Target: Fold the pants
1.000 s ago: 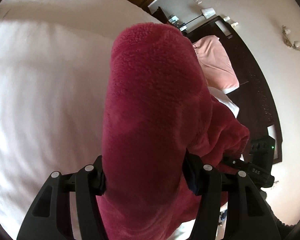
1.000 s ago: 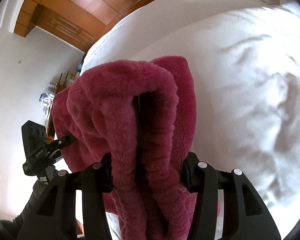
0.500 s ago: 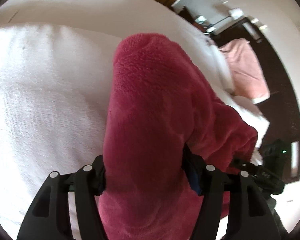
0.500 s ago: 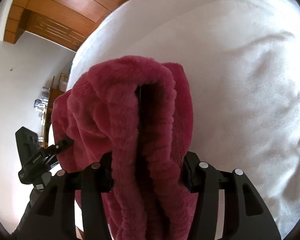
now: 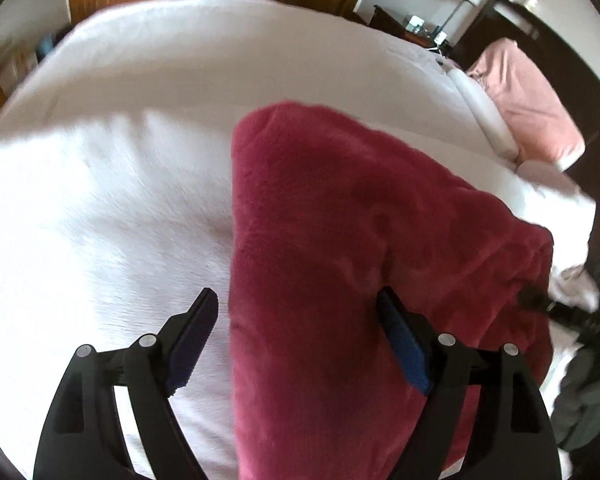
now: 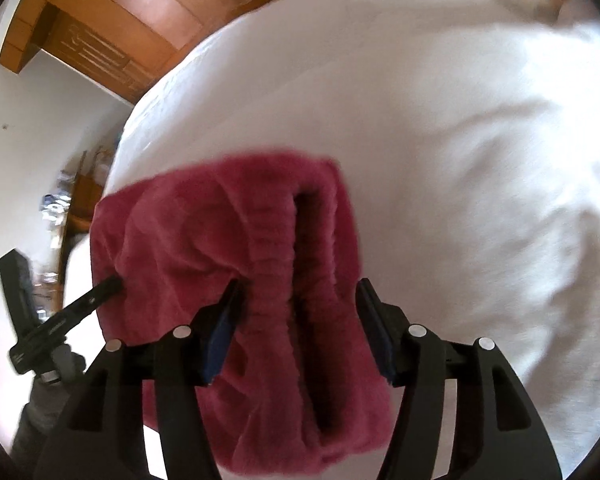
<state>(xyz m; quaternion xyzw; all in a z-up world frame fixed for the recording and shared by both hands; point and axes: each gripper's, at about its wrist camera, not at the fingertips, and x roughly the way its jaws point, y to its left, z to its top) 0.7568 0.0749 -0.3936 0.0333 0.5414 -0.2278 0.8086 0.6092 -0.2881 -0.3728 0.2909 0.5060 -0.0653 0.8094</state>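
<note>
Here the pants [image 5: 340, 264], a thick crimson fleece with a plush, napped pile, lie folded in a rounded bundle on the bed [image 5: 100, 220], whose white cover is smooth and softly wrinkled. In the left wrist view the left hand-held gripper [image 5: 296, 312] stands wide: its jaws have just been opening, the left pad clear of the fleece with white bed showing between, the right pad just beside or touching the cloth, so nothing is clamped though the bundle sits between the black fingers [image 5: 196, 332]. In the right wrist view the right hand-held gripper [image 6: 298, 304] straddles the ribbed, gathered waistband end of the pants [image 6: 260, 264], where a dark slot opens between two padded layers; its jaws have just been opening too, and the pads sit right against the fleece on both sides, though whether they press it cannot be told. The left hand-held gripper's tip [image 6: 100, 292] shows at the fold's far corner in this view. A pale pink pillow [image 5: 528, 108] leans on a dark headboard [image 5: 572, 64], and orange wood panelling [image 6: 112, 28] lies beyond the bed.
</note>
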